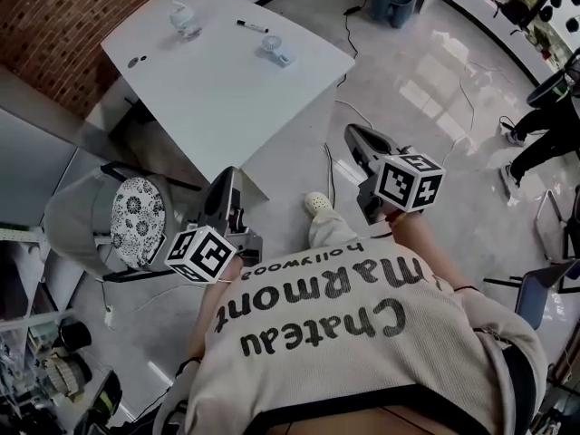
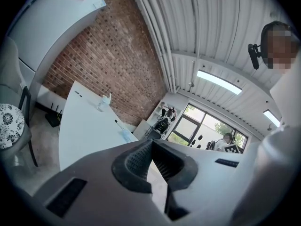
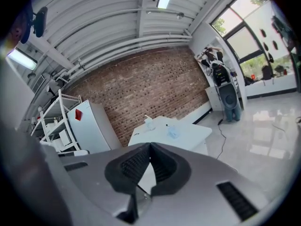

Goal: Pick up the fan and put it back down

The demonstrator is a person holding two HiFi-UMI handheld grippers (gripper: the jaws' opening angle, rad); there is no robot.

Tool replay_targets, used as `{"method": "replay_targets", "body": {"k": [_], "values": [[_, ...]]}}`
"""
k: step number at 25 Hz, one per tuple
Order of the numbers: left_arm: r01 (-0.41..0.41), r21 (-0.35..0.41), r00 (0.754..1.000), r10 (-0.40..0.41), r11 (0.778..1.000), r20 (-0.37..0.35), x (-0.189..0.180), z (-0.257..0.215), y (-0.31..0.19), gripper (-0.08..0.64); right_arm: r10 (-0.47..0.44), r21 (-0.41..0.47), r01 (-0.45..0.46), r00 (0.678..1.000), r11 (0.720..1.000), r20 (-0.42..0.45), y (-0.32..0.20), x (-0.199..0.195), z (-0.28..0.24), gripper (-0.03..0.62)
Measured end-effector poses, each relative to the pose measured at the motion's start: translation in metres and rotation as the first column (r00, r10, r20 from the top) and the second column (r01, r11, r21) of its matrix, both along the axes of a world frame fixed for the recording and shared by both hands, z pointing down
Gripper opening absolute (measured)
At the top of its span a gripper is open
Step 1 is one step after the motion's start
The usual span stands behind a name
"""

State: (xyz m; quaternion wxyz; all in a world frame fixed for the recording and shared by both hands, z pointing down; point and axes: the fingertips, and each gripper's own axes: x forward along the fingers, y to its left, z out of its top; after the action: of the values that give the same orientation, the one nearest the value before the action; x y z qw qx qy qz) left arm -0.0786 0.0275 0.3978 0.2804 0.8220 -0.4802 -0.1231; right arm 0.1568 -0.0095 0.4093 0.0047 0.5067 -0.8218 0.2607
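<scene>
- My left gripper (image 1: 230, 176) and right gripper (image 1: 354, 135) are both closed and empty.
- The fan (image 1: 276, 52) sits on the table (image 1: 208, 93) at upper centre, up-left of the right gripper, probably the nearer one.

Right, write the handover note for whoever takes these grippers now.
Left gripper: shut, empty, short of the table.
Right gripper: shut, empty, also short of it.
Small light-blue fan lies on the white table, near a black marker and a clear bottle.
Done: nothing visible; neither gripper touches the fan.
Left: approach, grip the fan, lift it, set it back down.
</scene>
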Motion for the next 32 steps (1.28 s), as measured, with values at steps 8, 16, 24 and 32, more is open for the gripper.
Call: {"method": "replay_targets", "body": {"k": [8, 16, 24, 32], "values": [[0.082, 0.001, 0.997, -0.082, 0.997, -0.004, 0.000, -0.014, -0.073, 0.000, -0.072, -0.011, 0.072, 0.997, 0.997, 0.018, -0.095, 0.000, -0.006, 0.003], [0.175, -0.016, 0.985, -0.175, 0.984, 0.005, 0.002, -0.016, -0.144, 0.000, -0.152, -0.018, 0.152, 0.988, 0.988, 0.017, -0.192, 0.000, -0.007, 0.003], [0.261, -0.019, 0.965, -0.261, 0.965, 0.008, 0.005, -0.014, -0.195, 0.000, -0.217, -0.018, 0.218, 0.976, 0.976, 0.032, -0.267, 0.003, 0.001, 0.003], [0.344, -0.006, 0.939, -0.344, 0.939, -0.005, 0.002, -0.005, -0.235, 0.000, -0.290, -0.029, 0.291, 0.956, 0.956, 0.038, -0.325, -0.004, 0.015, 0.003]]}}
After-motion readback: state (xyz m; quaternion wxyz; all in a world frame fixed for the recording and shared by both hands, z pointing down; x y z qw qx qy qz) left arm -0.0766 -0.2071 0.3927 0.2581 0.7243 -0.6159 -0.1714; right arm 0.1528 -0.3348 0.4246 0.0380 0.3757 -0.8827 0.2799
